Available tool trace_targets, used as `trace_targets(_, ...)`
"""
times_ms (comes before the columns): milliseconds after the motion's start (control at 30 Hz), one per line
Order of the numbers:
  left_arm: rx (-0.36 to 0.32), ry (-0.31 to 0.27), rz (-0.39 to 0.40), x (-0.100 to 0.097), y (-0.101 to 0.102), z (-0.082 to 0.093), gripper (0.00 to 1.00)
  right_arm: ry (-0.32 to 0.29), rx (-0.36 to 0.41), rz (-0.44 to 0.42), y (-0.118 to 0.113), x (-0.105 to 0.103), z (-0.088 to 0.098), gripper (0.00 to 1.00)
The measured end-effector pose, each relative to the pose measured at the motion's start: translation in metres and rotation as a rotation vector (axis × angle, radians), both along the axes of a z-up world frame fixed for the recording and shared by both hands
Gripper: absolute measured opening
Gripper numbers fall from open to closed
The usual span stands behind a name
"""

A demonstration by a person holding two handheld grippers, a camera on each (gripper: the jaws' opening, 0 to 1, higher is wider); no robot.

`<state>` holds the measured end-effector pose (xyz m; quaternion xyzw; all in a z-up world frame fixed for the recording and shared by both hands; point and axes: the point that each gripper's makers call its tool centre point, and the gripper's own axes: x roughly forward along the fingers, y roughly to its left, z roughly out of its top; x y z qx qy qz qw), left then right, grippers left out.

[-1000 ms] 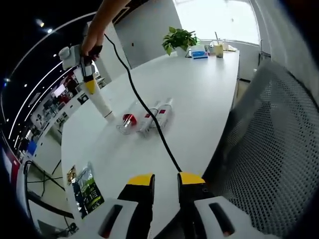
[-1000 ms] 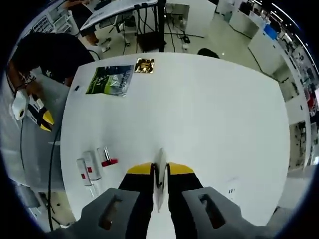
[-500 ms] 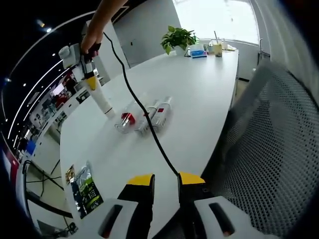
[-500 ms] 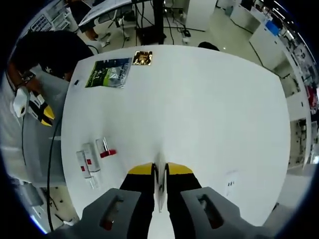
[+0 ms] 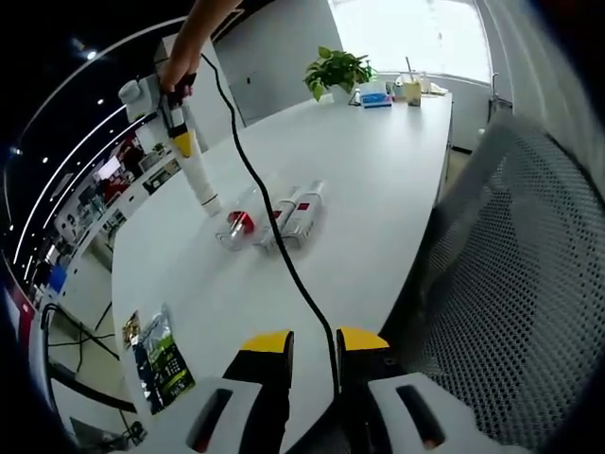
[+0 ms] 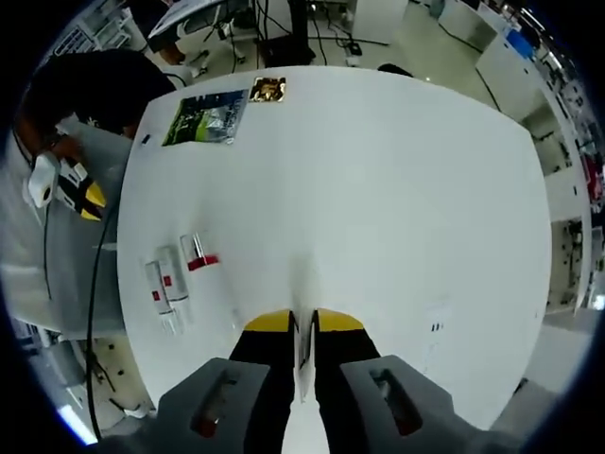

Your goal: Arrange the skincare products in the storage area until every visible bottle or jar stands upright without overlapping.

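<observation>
Left gripper view: left gripper (image 5: 304,342) low at the tabletop (image 5: 378,189) edge, yellow-tipped jaws a little apart, nothing between them. Black cable (image 5: 274,255) runs from near the jaws across the tabletop up to the right gripper (image 5: 180,128), held in a hand (image 5: 175,78). That gripper is clamped on a white tube (image 5: 200,180), cap end down on the tabletop, tilted. Just beside it, three products lie flat, side by side: one clear bottle with a red cap (image 5: 238,222), two white tubes with red labels (image 5: 295,210). Label text too small to read. Green packet (image 5: 163,355) and small gold packet (image 5: 134,329) near the close corner, writing illegible. Potted plant (image 5: 338,72) and a few small items at the far end. Mesh chair back (image 5: 529,284) on the right.

Right gripper view: right gripper (image 6: 302,333) looking down on the tabletop (image 6: 378,189), jaws closed on the white tube (image 6: 303,303). Three lying products (image 6: 172,284) left of it, near but apart. Green packet (image 6: 206,117) and gold packet (image 6: 268,90) at the far edge. Left gripper (image 6: 77,194) at the left edge, jaw state unclear from here.
</observation>
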<state>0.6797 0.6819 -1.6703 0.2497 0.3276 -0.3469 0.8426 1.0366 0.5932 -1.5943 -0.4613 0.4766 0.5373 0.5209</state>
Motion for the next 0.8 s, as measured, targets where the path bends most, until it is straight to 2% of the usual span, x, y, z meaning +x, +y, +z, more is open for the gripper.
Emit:
trace_targets(267, 0.002, 0.002, 0.001, 0.0, 0.0, -0.001, 0.19, 0.01, -0.054, 0.01, -0.016, 0.0, 0.0, 0.03)
trace_targets(500, 0.003, 0.002, 0.002, 0.0, 0.0, -0.001, 0.19, -0.005, -0.084, 0.008, -0.028, 0.006, -0.001, 0.04)
trace_targets(600, 0.002, 0.002, 0.003, 0.0, 0.0, -0.001, 0.19, 0.014, -0.067, -0.014, -0.026, 0.006, -0.001, 0.05)
trace_targets(700, -0.006, -0.001, -0.001, 0.0, -0.001, 0.0, 0.19, 0.006, -0.043, -0.023, -0.02, 0.008, -0.001, 0.06)
trace_targets(800, -0.007, 0.0, 0.003, 0.0, -0.001, 0.0, 0.19, 0.0, -0.051, -0.005, -0.018, 0.009, 0.0, 0.07)
